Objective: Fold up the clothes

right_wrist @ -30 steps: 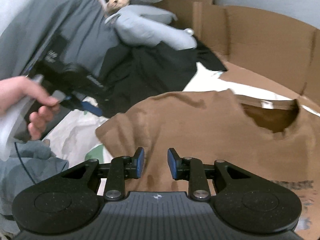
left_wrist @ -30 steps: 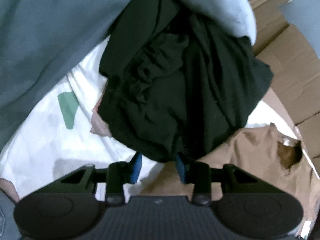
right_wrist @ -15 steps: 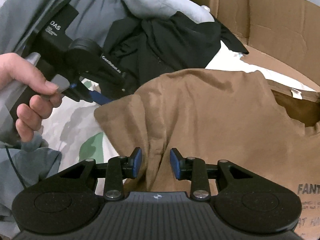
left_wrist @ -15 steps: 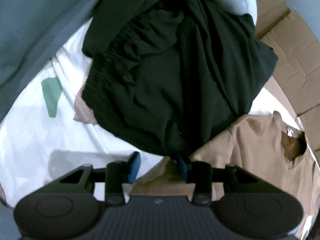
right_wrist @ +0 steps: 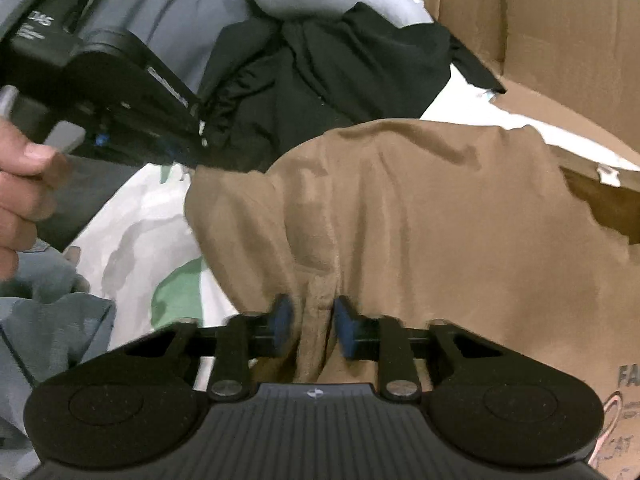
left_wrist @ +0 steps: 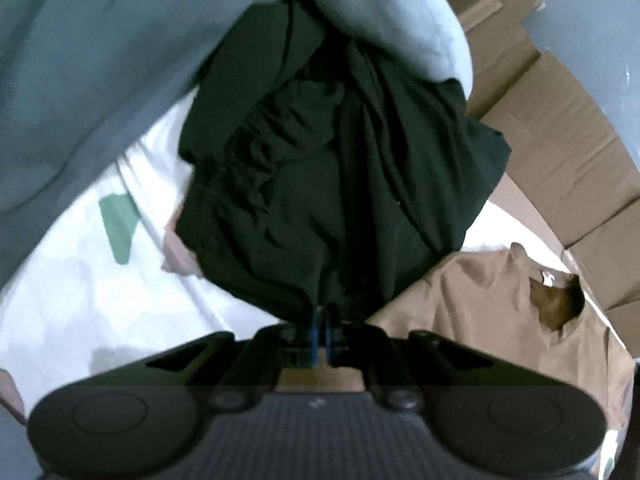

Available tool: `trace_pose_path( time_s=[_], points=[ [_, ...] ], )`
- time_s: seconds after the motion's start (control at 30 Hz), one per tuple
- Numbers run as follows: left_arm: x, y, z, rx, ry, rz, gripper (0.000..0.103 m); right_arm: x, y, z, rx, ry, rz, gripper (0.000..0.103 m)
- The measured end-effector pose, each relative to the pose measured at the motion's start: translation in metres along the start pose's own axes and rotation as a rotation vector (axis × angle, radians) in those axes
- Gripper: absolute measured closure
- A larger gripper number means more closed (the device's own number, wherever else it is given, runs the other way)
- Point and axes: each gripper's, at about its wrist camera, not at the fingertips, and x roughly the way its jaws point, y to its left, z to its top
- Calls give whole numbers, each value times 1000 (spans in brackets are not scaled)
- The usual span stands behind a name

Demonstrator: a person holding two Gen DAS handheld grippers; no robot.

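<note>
A brown T-shirt (right_wrist: 420,208) lies spread on a white sheet, its neck opening at the right. My right gripper (right_wrist: 314,320) is at the shirt's near edge; its jaws are closing, and a bunched fold of brown cloth is pinched between the blue pads. My left gripper (left_wrist: 322,336) is shut, blue pads together, with brown cloth (left_wrist: 480,312) running in under them. Seen from the right wrist, the left gripper (right_wrist: 192,160) sits at the shirt's far left corner, held by a person's hand (right_wrist: 20,184).
A crumpled black garment (left_wrist: 340,180) lies just beyond the left gripper, with grey-blue clothes (left_wrist: 80,60) piled above and left. Cardboard boxes (right_wrist: 560,40) wall the far right side. The white sheet (right_wrist: 140,240) has green patches. More grey cloth (right_wrist: 48,320) lies at the near left.
Both grippers' jaws have come together from open: the left onto the shirt's corner, the right onto a fold at the near edge. The right gripper also moved down and closer to the shirt.
</note>
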Motion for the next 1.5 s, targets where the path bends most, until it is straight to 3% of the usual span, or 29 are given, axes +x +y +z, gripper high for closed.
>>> trace_pose_path(
  time_s=[0.23,0.47,0.63,1.0,1.13,1.23,1.37,1.5],
  points=[
    [-36,2,11,2,-94,-49,100,-37,10,4,13,-66,88,99],
    [-72,26,6,2,-166,-13,100,-67,35,-4,18,-91,187,100],
    [-63,53,-1,-57,-127,30,96,-54,54,-20,-2,-50,206,100],
    [-41,91,-5,-232,-74,27,53,-33,88,-42,-135,-6,221,100],
    [-37,87,1,-238,-78,10,49,-30,91,-45,-154,1,219,100],
    [-28,79,6,-216,-39,4,46,-27,92,-46,-155,12,217,100],
    [-16,77,7,-183,13,52,46,-24,97,-47,-167,25,222,99],
    [-8,93,0,-228,58,63,46,-22,98,-48,-166,31,220,99]
  ],
)
